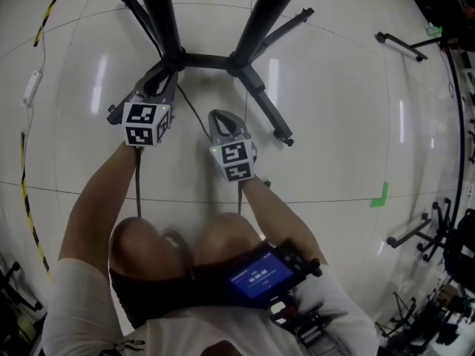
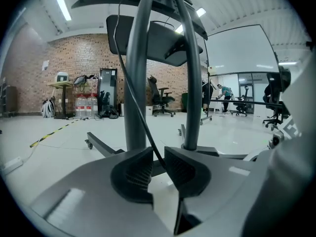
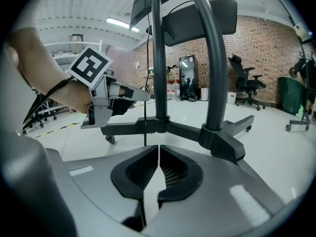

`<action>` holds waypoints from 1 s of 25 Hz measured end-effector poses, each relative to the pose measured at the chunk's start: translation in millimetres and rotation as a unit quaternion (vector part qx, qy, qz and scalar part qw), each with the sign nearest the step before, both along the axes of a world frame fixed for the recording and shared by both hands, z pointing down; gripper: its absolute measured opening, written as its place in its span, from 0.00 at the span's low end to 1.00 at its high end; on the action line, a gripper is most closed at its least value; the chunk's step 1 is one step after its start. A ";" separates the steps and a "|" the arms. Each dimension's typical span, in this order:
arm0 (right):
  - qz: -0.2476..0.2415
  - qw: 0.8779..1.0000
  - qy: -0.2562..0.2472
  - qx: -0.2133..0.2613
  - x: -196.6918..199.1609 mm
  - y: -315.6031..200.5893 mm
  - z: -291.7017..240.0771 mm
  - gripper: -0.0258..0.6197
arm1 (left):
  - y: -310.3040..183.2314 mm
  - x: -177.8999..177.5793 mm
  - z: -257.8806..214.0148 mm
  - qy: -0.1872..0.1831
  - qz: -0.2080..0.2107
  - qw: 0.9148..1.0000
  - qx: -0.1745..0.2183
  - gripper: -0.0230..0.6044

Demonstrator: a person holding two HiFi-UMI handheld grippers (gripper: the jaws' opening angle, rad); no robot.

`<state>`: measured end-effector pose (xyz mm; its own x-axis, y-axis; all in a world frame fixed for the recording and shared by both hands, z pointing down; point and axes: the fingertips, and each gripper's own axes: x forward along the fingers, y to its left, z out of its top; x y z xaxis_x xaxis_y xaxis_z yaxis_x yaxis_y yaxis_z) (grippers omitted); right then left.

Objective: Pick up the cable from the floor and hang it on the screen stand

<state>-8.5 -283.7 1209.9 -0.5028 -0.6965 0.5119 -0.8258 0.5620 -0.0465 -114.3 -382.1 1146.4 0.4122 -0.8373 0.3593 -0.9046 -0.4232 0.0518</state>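
The black screen stand [image 1: 208,60] rises on two posts from a base with splayed legs on the pale floor. A thin black cable [image 2: 133,102] comes down from the top of the stand and passes between the jaws of my left gripper [image 2: 157,149], lying against the right-hand jaw. Beside the left post, the left gripper [image 1: 165,76] is shut on the cable. In the right gripper view the cable [image 3: 144,127] hangs straight down from the left gripper [image 3: 140,95]. My right gripper [image 1: 221,116] sits lower, in front of the base, its jaws [image 3: 159,147] a slit apart with nothing between them.
Yellow-black tape [image 1: 30,221] and a white power strip [image 1: 31,87] lie on the floor at left. A green tape mark [image 1: 380,195] and other stand legs [image 1: 404,44] are at right. The person's knees and a waist device [image 1: 263,277] are below. Office chairs [image 2: 160,98] stand far off.
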 end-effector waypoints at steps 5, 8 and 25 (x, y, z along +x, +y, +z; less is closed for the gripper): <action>-0.001 1.000 0.004 -0.002 -0.8 1.0 4.0 0.08 | -1.8 -7.8 1.6 0.006 -0.014 1.000 -0.013 0.08; -0.004 1.000 0.007 -0.005 -1.7 0.3 6.3 0.09 | -1.2 -8.1 -1.4 0.009 -0.010 1.000 -0.013 0.06; -0.064 0.994 0.035 -0.078 -18.8 29.4 70.6 0.27 | 12.8 31.3 -71.3 0.045 0.065 0.995 0.064 0.05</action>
<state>-27.3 -254.3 1280.4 -0.5415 -0.5384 0.6457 -0.7526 0.6527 -0.0869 -83.0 -369.3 1075.1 0.5460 -0.8109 0.2104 -0.8356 -0.5451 0.0676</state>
